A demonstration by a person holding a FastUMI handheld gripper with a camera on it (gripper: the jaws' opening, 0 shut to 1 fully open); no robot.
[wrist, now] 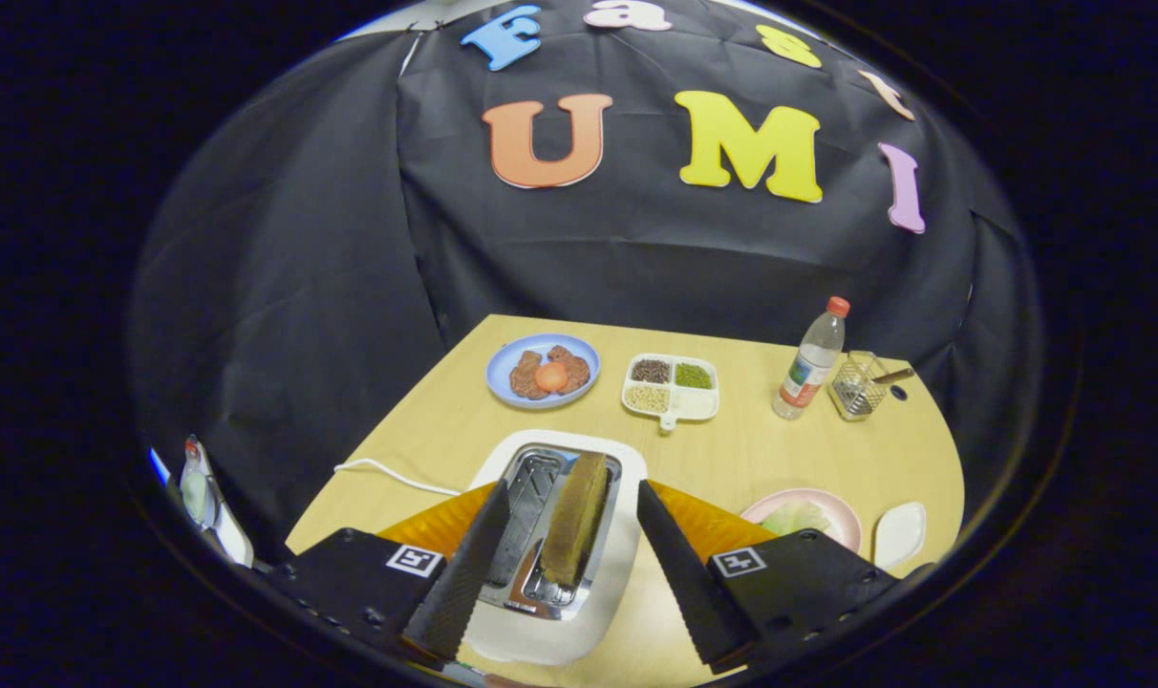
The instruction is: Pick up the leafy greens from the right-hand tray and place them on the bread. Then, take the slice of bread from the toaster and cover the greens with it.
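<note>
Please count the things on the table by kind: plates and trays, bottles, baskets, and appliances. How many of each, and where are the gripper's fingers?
Plates and trays: 3 (blue plate, divided tray, pink plate)
Bottles: 1 (water bottle)
Baskets: 1 (wire basket)
Appliances: 1 (toaster holding the bread slice)
Total: 6
The gripper is open, fingers either side of the toaster.

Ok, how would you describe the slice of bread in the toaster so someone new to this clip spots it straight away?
Start at the white toaster on the wooden table, sitting just ahead of the open claw, between its two black fingers. Its metal top has two slots; the brown bread slice stands upright in the right-hand one. The slot beside it holds nothing.
</note>
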